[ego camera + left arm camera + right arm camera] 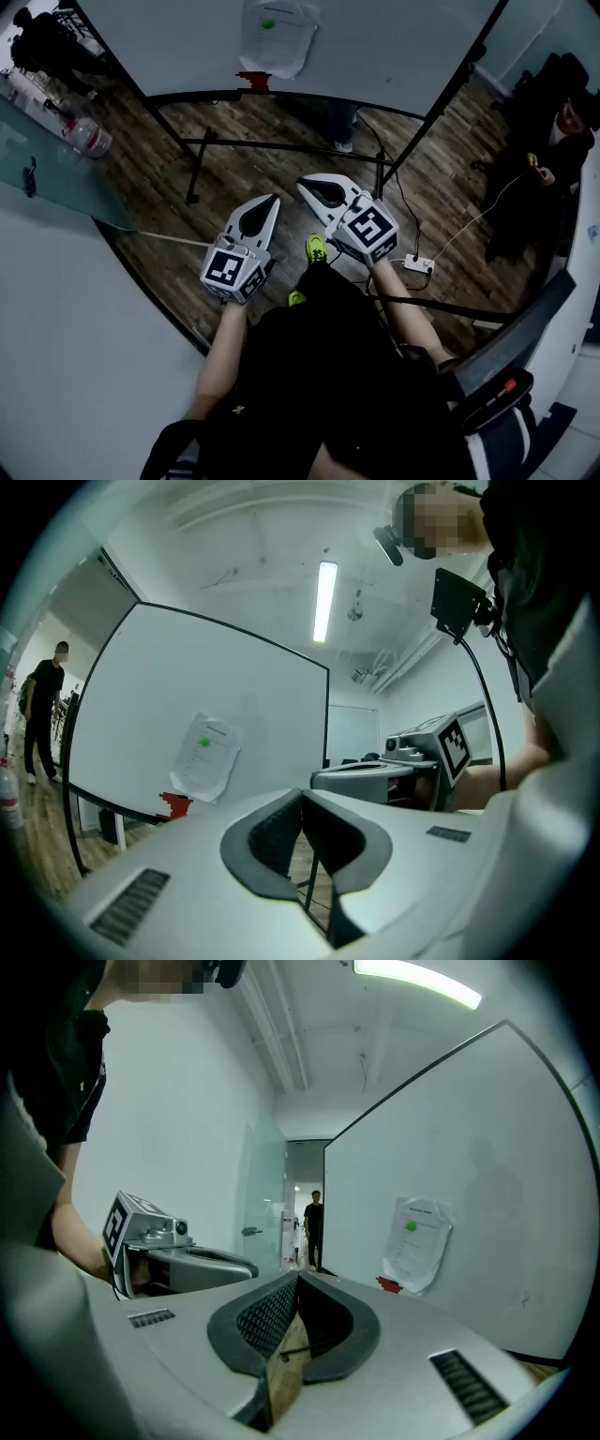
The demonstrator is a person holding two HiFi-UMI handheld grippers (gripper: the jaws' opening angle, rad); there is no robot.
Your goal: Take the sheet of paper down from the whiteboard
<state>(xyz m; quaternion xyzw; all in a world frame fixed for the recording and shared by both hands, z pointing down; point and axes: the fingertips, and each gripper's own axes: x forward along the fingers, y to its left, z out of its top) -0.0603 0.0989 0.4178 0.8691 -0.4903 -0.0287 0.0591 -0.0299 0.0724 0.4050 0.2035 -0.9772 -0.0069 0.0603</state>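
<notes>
Large white whiteboard on a black metal frame stand spans the top of the head view; it also fills the left of the left gripper view and the right of the right gripper view. Brown wood-plank floor lies under it. A person in dark clothes sits at the right edge, well apart from the board. Another person in black stands far off in a doorway.

Left grey-and-white tool is held low in front of the wearer, pointing toward the board, well apart from it. In its own view the jaws are together, nothing between them. Right grey-and-white tool sits just beside it, a bit further forward. Its own view shows the jaws together and empty, with only floor seen below them. Each tool shows in the other's view, with its square-marker cube.

White printed sheet of paper is on the whiteboard, low on its face, slightly tilted, edges a bit curled. Neither tool touches it.

White power strip lies on the floor to the right of the right tool, cable attached. Clear plastic bottle is at far left.

Small red object sits at the board's bottom edge, just below the sheet's lower corner.

Small round green magnet sits on the sheet near its top.
</notes>
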